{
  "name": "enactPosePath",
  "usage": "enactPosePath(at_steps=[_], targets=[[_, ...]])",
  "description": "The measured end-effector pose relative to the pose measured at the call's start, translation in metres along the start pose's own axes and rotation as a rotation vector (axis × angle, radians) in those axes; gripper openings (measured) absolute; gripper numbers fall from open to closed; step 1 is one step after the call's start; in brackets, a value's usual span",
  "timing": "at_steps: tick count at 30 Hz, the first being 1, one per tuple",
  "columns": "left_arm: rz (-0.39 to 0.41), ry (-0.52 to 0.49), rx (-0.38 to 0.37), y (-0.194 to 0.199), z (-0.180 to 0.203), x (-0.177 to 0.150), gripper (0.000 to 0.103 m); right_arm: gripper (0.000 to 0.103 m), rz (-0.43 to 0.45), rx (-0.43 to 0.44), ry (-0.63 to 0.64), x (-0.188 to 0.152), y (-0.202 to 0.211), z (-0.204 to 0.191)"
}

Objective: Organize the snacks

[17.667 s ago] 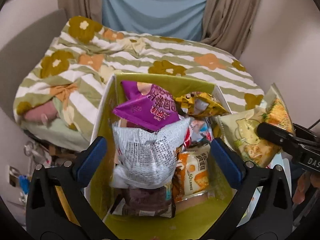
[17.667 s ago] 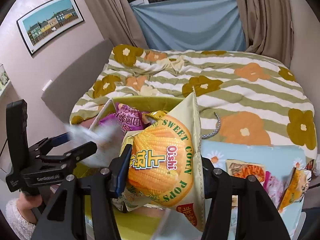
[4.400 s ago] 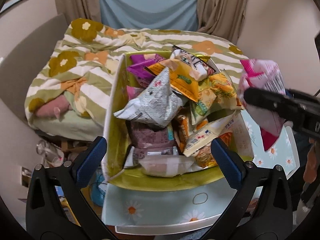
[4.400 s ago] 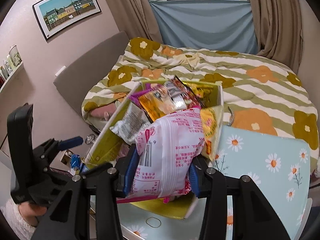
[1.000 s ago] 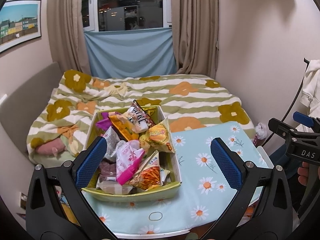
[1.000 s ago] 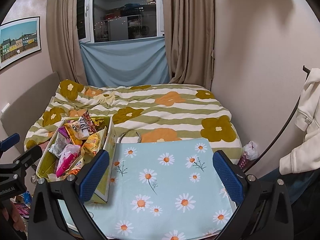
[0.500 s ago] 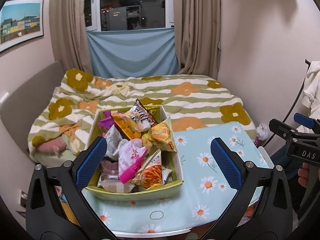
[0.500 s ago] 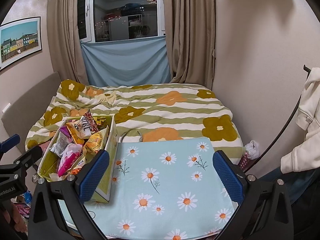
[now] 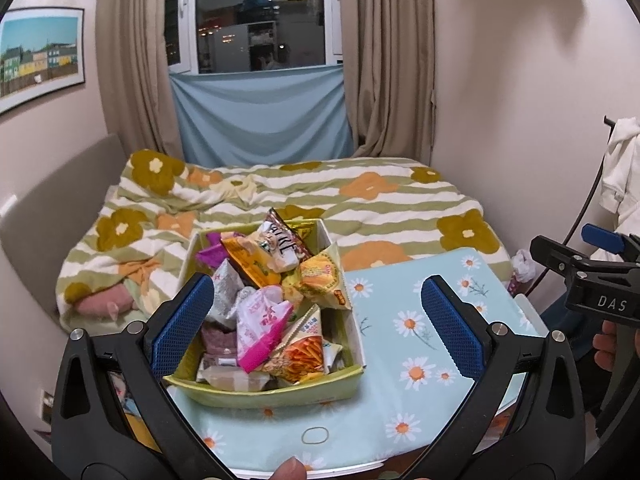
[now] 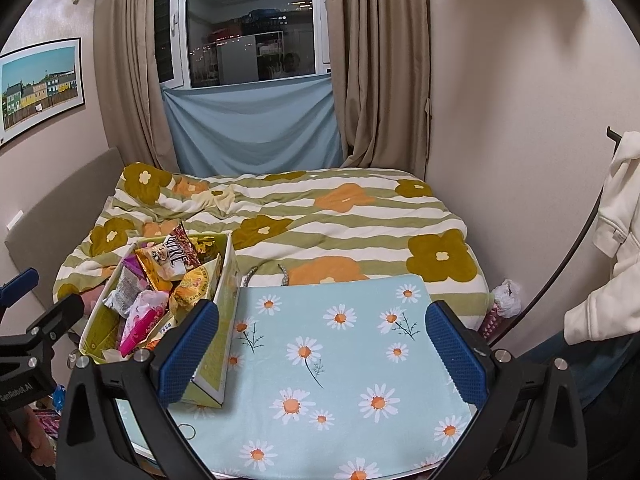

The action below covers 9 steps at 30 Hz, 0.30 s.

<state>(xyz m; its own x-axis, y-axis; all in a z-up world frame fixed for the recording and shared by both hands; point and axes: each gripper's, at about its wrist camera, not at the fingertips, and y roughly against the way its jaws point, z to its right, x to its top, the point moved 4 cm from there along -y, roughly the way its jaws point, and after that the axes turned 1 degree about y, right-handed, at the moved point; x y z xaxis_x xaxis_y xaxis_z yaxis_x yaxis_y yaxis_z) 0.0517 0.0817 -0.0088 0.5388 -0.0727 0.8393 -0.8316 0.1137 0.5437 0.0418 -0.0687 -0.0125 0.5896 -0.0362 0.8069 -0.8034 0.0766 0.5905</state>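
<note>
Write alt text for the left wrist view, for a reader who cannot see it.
A yellow-green box heaped with snack packets, a pink packet on top, sits at the left of a daisy-print table. The open, empty left gripper frames it, with the right gripper at the right edge. Behind lie a flowered bed and a curtained window.

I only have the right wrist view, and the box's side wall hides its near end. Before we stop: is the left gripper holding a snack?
Observer: No. The left gripper is open, with nothing between its fingers.
Operator: What sits at the box's near end?
Observer: An orange chip packet stands in the near right corner of the snack box, beside the pink packet.
Operator: Anything buried lower down?
Observer: A dark purple packet lies low in the box, under the pink one.
</note>
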Motion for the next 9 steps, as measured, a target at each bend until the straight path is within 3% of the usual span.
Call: enactPosePath(at_steps=[9], targets=[[0.017,0.004,0.002,0.0032,0.0014,-0.0014,0.103,0.103,0.003,-0.008,-0.003,0.0018,0.0043,-0.0054]])
